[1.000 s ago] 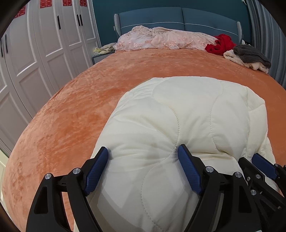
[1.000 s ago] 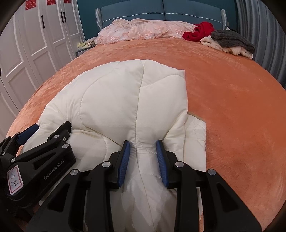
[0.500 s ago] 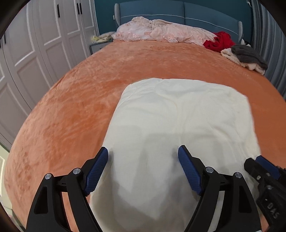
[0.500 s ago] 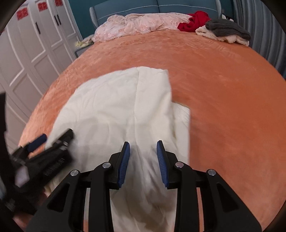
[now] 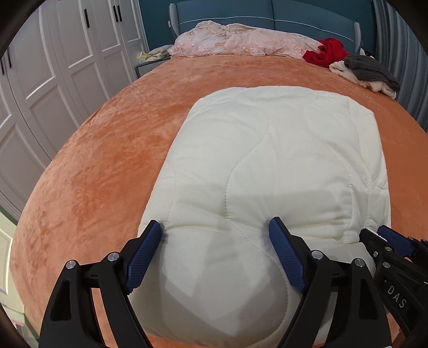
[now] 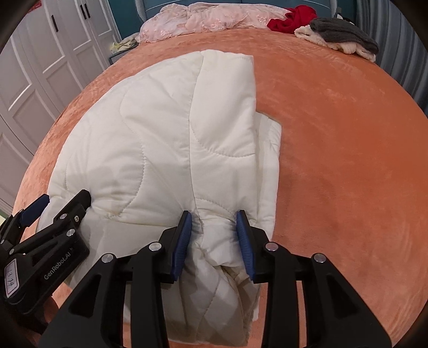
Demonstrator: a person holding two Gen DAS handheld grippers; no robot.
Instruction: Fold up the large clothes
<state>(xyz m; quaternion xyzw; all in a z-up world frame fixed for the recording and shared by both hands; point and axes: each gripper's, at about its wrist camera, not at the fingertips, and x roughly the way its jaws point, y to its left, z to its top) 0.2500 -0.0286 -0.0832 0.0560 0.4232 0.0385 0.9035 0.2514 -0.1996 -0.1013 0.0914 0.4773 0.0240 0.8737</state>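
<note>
Here we are over the orange bed (image 5: pixel 88 166), and the cream quilted comforter (image 5: pixel 267 160) lies across the middle of it, already doubled over into a thick pad, near edge bulging toward the cameras. The left tool (image 5: pixel 216 249) stands wide, blue pads on either side of the near-left bulge; its left pad looks to be right at the fabric edge, but I cannot tell whether it truly presses. The right tool (image 6: pixel 214 235) is narrower, its jaws have just been opening a touch, and a bunched ridge of comforter sits between the pads, still pinched by the look of the puckered cloth.

The step in hand looks like carrying this near edge over for the next fold. To do it well: keep both tools level with each other so the edge travels straight, gather every layer in the bite, not just the top skin, and land the edge square on the far border. The right side shows a stepped lower layer poking out, so tidy that first.

Far off by the blue headboard (image 5: pixel 267 16), pink bedding (image 5: pixel 240 40), a red garment (image 5: pixel 326 50) and a grey knit (image 5: pixel 369 69) sit well clear
</note>
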